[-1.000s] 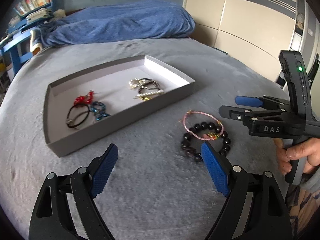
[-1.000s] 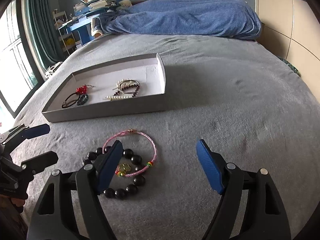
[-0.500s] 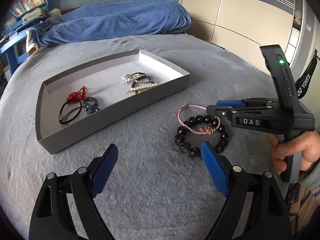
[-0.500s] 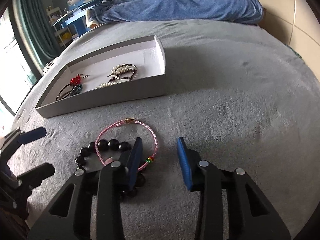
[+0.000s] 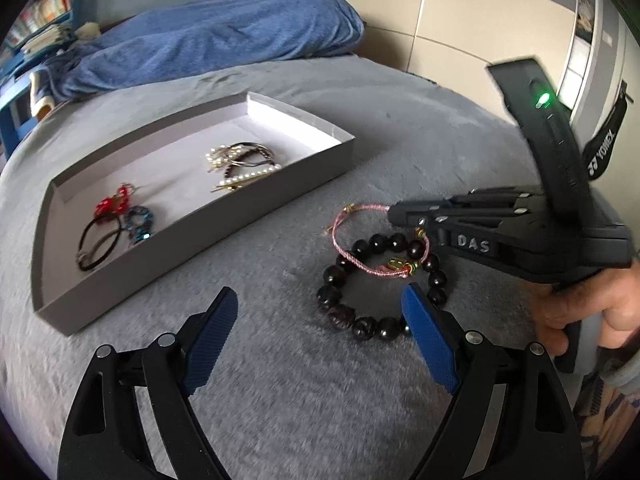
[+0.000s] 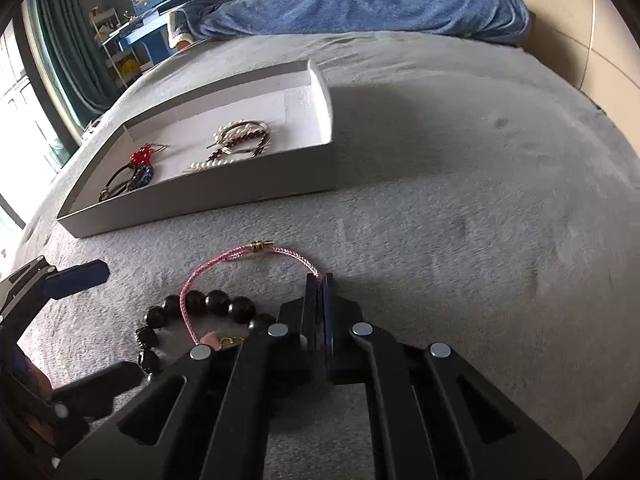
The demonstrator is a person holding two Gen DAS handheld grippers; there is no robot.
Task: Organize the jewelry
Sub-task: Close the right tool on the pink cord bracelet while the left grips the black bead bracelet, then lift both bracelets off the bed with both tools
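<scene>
A pink cord bracelet [image 5: 340, 224] [image 6: 224, 262] lies across a black bead bracelet [image 5: 360, 322] [image 6: 208, 302] on the grey bedspread. My right gripper [image 6: 319, 280] [image 5: 394, 210] is shut on the pink bracelet's right side. My left gripper [image 5: 320, 336] is open and empty, just short of the black beads. A grey tray [image 5: 120, 280] [image 6: 200, 204] to the left holds hair ties [image 5: 100, 236], a red ornament [image 5: 114, 204] and pearl pieces [image 5: 240, 164].
A blue blanket [image 5: 208, 40] [image 6: 360, 0] is heaped at the far end of the bed. A blue desk with books [image 6: 160, 0] stands at far left by the window. Beige wardrobe doors [image 5: 460, 32] stand to the right.
My right gripper moved down onto the pink bracelet and its jaws closed from wide open to shut on the cord. My left gripper stayed open and shifted slightly.
</scene>
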